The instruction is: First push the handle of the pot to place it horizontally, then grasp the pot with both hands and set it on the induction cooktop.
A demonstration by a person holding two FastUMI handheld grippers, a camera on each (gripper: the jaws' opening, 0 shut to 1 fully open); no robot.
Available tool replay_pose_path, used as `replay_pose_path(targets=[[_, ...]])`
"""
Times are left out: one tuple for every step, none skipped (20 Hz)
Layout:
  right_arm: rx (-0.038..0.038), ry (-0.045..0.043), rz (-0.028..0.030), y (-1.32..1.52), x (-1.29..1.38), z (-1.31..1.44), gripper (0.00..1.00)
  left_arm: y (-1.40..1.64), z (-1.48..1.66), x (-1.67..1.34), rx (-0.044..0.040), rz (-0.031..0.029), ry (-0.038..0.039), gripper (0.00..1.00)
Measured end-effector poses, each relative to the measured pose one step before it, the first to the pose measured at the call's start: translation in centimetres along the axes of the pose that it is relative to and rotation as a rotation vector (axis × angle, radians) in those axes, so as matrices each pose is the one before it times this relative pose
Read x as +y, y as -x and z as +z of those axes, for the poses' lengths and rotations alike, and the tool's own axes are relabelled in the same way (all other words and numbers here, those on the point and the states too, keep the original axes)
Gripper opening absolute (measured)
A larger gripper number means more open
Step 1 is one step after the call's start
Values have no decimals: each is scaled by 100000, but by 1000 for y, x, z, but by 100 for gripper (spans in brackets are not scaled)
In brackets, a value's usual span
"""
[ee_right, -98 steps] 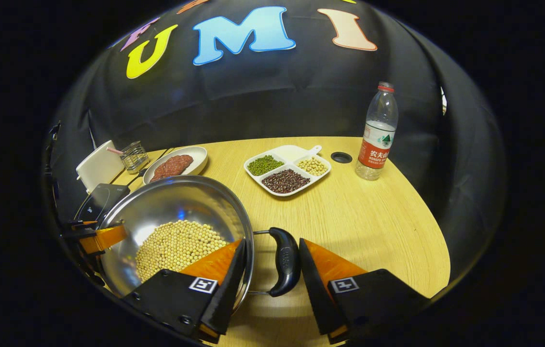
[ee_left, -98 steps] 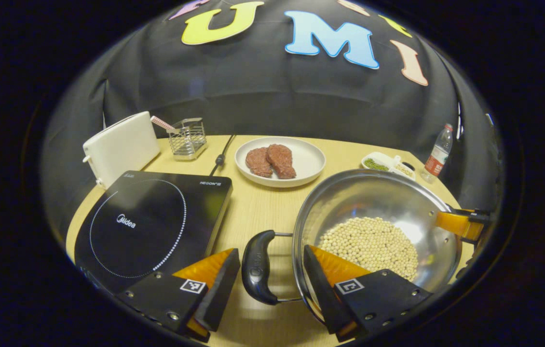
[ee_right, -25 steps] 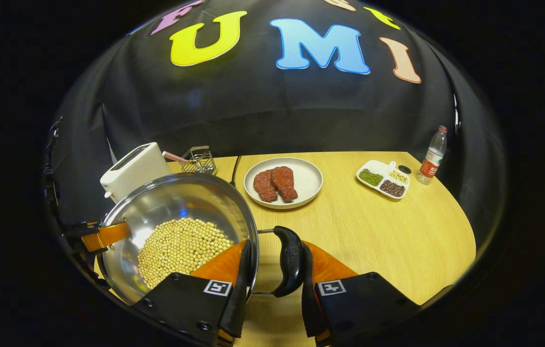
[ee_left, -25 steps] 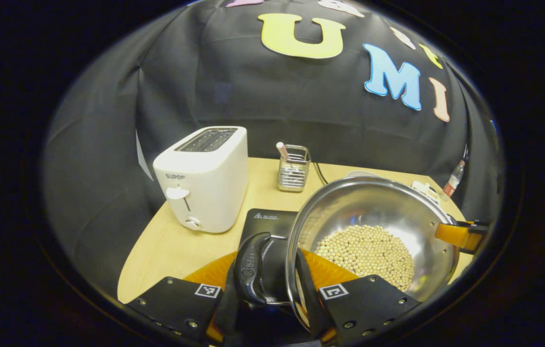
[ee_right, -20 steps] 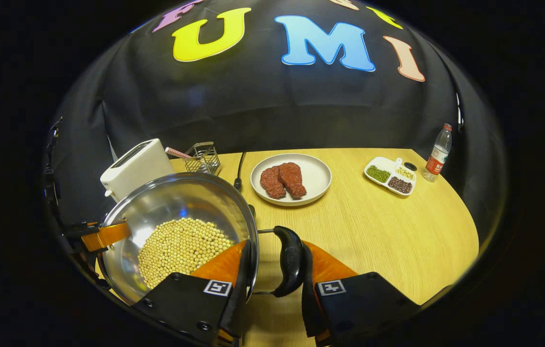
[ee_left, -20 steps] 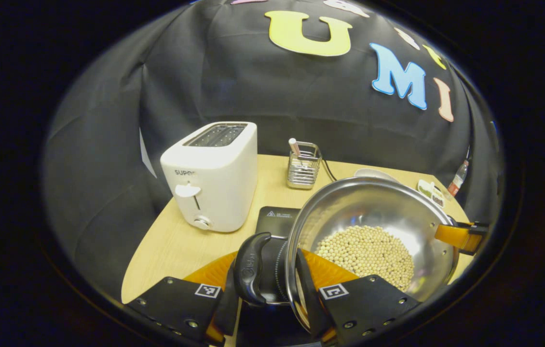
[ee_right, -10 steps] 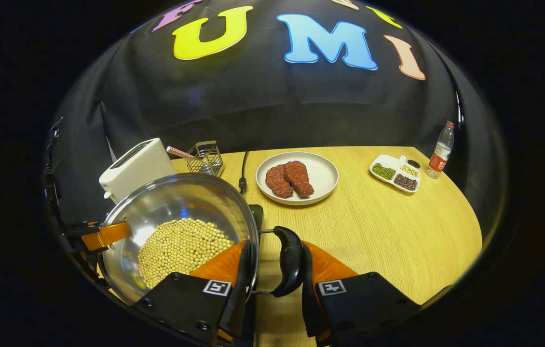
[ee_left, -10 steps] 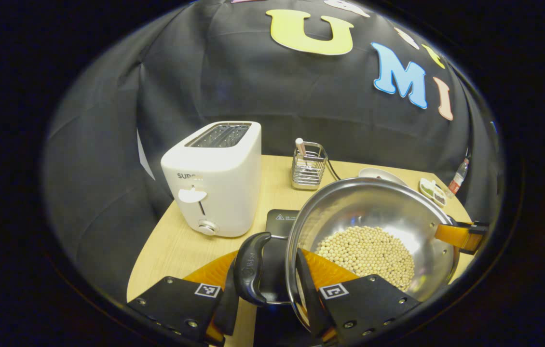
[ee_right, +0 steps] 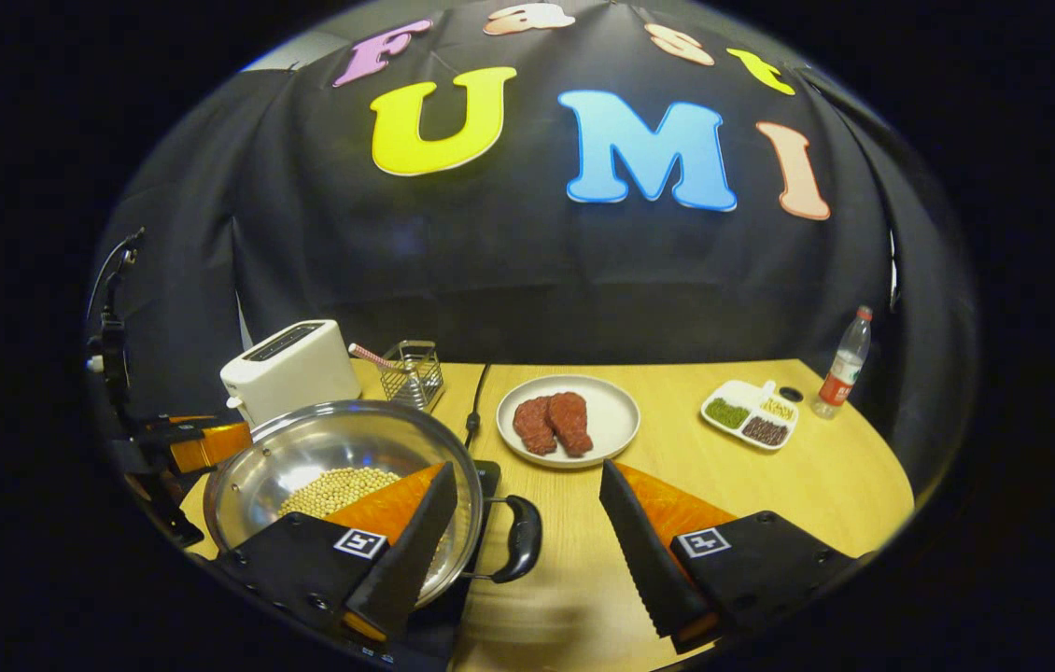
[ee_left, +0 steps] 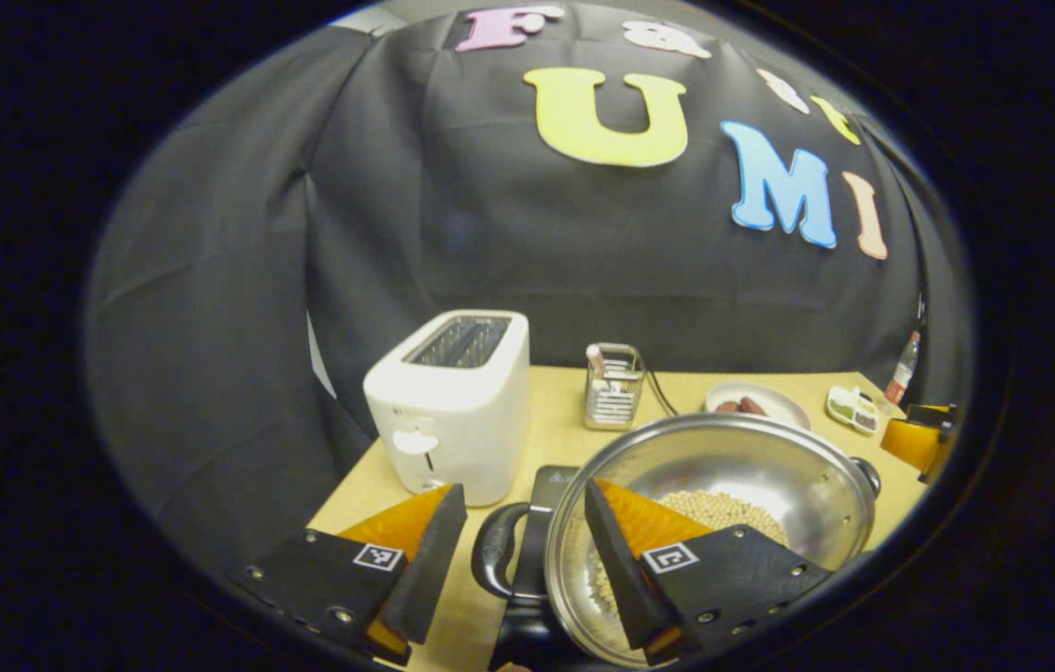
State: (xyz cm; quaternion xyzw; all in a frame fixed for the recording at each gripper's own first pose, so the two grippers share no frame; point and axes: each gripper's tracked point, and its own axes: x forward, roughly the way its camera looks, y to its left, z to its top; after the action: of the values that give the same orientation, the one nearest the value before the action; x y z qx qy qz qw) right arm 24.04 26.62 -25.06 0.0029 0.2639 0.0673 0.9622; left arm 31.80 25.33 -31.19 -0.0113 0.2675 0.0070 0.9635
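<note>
Table (ee_right: pixel 770 485): wood top, carries everything, booth wall behind it.

Induction cooktop (ee_left: pixel 548 485): black, near the table's left front, mostly covered by the pot. In the right gripper view one corner of it (ee_right: pixel 487 473) pokes out by the pot's rim.

Pot (ee_right: pixel 303 457): steel, sits on the cooktop, level. Soybeans (ee_right: pixel 331 490) in the bottom; in the left gripper view the pot (ee_left: pixel 752 467) and beans (ee_left: pixel 724 509) are partly behind a finger. Two black loop handles, both lying horizontal: left handle (ee_left: pixel 495 560), right handle (ee_right: pixel 520 539).

Left gripper (ee_left: pixel 513 569): fingers wide apart, nothing clamped. Left handle sits in the gap between them, no contact that I can see; one finger hangs over the pot's inside. From the right gripper view it shows at the pot's far side (ee_right: pixel 196 446).

Right gripper (ee_right: pixel 527 546): fingers wide apart as well, right handle between them, apart from both. One finger overlaps the pot rim in view; can't tell if it touches. From the left gripper view it sits beyond the pot's far rim (ee_left: pixel 920 439).

Toaster (ee_left: pixel 453 406): white, upright, just behind the cooktop.

Plate (ee_right: pixel 568 420): white, two pieces of meat on it, mid-table.

Wire caddy (ee_right: pixel 411 373): between toaster and plate.

Divided dish (ee_right: pixel 750 413) of beans and a water bottle (ee_right: pixel 843 362): far right, near each other.
</note>
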Motion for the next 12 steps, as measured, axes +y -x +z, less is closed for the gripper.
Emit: replay_pose_path(targets=[[-3626, 1904, -441, 944, -883, 959, 97, 1000, 1310, -472, -3407, 702, -604, 77], [-3266, 1090, 152, 1064, -852, 982, 97, 1171, 1149, -701, -3257, 518, 114, 75], [-3115, 518, -28, 1010, -929, 894, 97, 1476, 1408, -787, -3484, 8, 599, 77], [-2891, 409, -276, 1038, -1154, 876, 97, 1375, 1284, -1069, -2905, 167, 536, 77], [-2506, 338, -436, 1112, -1219, 806, 98, 1242, 1211, -1018, -2571, 342, 423, 77], [-1748, -51, 101, 1157, -1191, 649, 98, 1228, 964, -1197, -2328, 361, 608, 74], [-1763, -7, -77, 1183, -1211, 638, 98, 1168, 1139, -1255, -2536, -116, 697, 74], [-1771, 448, -623, 1268, -1454, 630, 96, 1344, 1244, -1505, -2318, -289, 647, 74], [-2243, 1040, -1159, 1170, -1722, 702, 98, 1332, 1312, -1623, -2626, -546, 303, 74], [-2110, 775, -1009, 1310, -1650, 665, 96, 1632, 1296, -1546, -2477, -767, -55, 74], [-1607, 75, -319, 1299, -1263, 490, 96, 1307, 1074, -1708, -2099, -1122, -419, 77], [-910, -516, -19, 1216, -1266, 291, 98, 1464, 888, -1607, -1715, -1214, -463, 74]])
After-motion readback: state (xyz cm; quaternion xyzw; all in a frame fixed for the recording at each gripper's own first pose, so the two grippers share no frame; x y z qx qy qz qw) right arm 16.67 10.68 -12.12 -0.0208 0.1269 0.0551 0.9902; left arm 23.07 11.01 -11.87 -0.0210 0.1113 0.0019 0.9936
